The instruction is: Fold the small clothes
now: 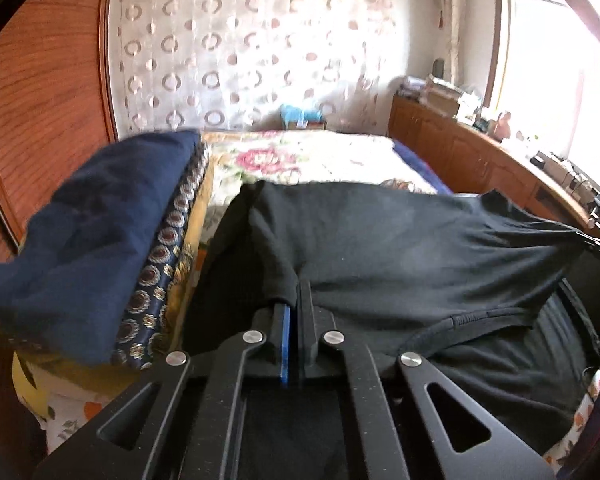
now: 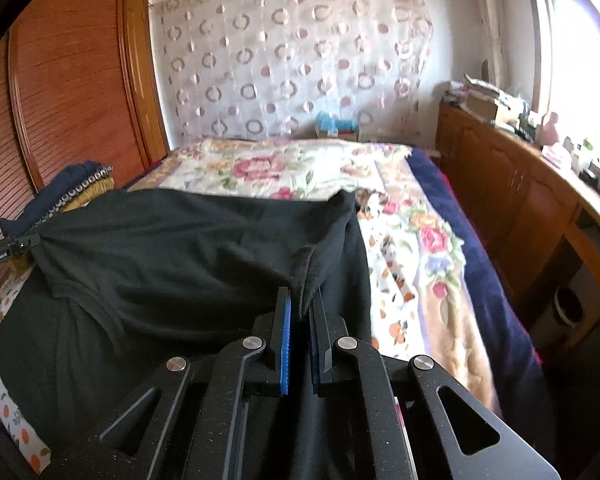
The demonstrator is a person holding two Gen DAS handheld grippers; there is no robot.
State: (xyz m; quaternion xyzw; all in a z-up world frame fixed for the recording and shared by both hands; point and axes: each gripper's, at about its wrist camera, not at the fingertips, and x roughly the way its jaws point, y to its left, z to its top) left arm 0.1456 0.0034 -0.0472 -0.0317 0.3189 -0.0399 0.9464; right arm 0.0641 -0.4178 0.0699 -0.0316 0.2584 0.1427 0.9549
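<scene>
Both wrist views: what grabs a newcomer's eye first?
The black garment, stretched across the foreground between both grippers: the left gripper is shut on one edge, the right gripper on the other. Behind it lies the floral bedspread. A stack of folded clothes, navy on top, sits at the left by the wooden wardrobe.

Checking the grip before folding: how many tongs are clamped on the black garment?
2: left tongs pinch its left edge, right tongs its right edge; the black garment stretches between them.
</scene>
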